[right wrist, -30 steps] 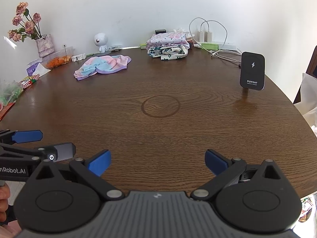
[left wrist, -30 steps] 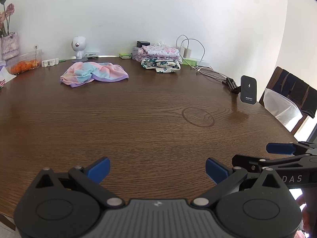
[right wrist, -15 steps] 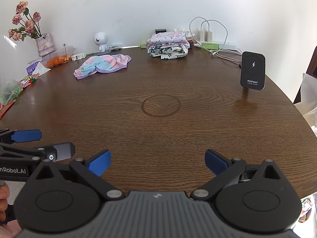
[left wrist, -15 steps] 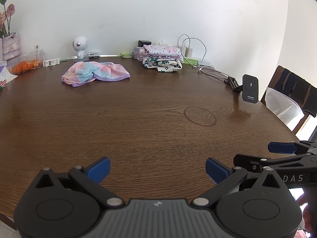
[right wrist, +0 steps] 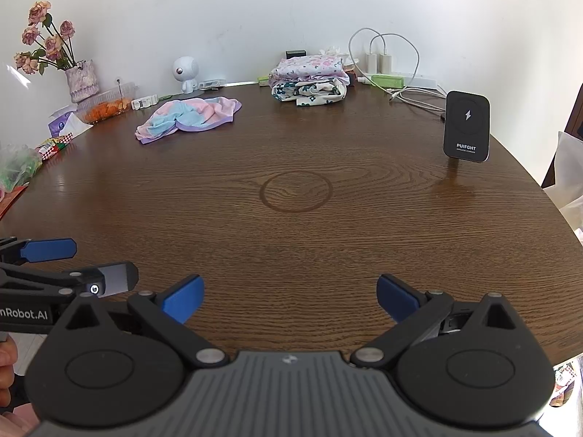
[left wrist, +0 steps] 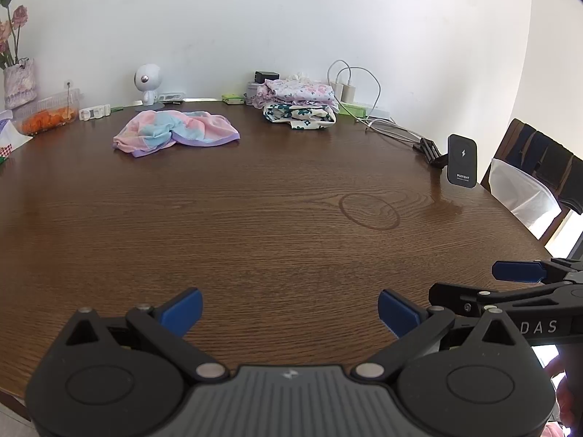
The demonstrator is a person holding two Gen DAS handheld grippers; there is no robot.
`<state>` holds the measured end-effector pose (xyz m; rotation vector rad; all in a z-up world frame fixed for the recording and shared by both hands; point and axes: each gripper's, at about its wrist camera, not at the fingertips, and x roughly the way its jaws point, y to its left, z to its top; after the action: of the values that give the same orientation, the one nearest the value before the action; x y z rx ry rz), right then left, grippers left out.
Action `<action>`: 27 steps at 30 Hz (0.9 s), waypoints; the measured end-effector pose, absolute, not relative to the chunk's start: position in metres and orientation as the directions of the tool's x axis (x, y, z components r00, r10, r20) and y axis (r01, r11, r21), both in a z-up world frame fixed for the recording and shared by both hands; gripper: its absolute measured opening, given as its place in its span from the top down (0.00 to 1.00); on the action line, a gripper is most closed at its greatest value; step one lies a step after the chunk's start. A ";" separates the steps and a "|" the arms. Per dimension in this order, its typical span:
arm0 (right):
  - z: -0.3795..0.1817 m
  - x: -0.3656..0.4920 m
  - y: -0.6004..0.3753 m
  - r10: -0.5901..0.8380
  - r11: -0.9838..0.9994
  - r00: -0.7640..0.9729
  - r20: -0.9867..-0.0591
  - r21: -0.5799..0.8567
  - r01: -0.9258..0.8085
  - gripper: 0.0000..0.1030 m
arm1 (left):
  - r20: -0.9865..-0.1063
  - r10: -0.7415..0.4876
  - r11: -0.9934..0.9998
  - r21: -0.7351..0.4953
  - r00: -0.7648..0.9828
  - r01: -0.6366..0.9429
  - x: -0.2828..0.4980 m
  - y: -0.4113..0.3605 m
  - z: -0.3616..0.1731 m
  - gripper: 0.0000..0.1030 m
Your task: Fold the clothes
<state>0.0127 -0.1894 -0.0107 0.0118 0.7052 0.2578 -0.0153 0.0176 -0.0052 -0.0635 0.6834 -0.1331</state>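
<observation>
Grippers: left hand-held gripper [left wrist: 289, 306] and right hand-held gripper [right wrist: 290, 293] both hover over the worktop's near edge, side by side, fingers spread wide and holding nothing.
Reason for the pose: probably a ready stance, jaws released so either can pinch cloth on arrival.
Worktop [left wrist: 255, 218]: round, dark wood, bare across the middle, which leaves room to spread a garment.
Unfolded garment [right wrist: 187, 116]: pink, blue and purple, crumpled near the far-left edge, well apart from both grippers.
Folded stack [right wrist: 309, 80]: floral clothes piled at the far edge, apparently finished pieces set out of the way.
Charger stand [right wrist: 467, 125]: upright at the right edge.
Step in hand: likely reaching for the crumpled piece.
</observation>
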 end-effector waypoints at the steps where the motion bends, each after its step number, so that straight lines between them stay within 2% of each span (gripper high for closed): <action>1: -0.011 0.013 -0.189 0.238 0.968 0.731 -0.639 0.097 -0.230 0.00 | -0.625 -0.143 0.990 -0.102 0.767 0.102 -0.015 0.018 -0.005 0.00; 27: -0.013 0.014 -0.190 0.244 0.967 0.728 -0.641 0.106 -0.231 0.00 | -0.632 -0.141 0.990 -0.101 0.762 0.100 -0.014 0.016 -0.006 0.00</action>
<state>0.0144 -0.1905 -0.0125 0.0191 0.7085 0.2620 -0.0138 0.0165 -0.0058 -0.0628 0.6918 -0.1310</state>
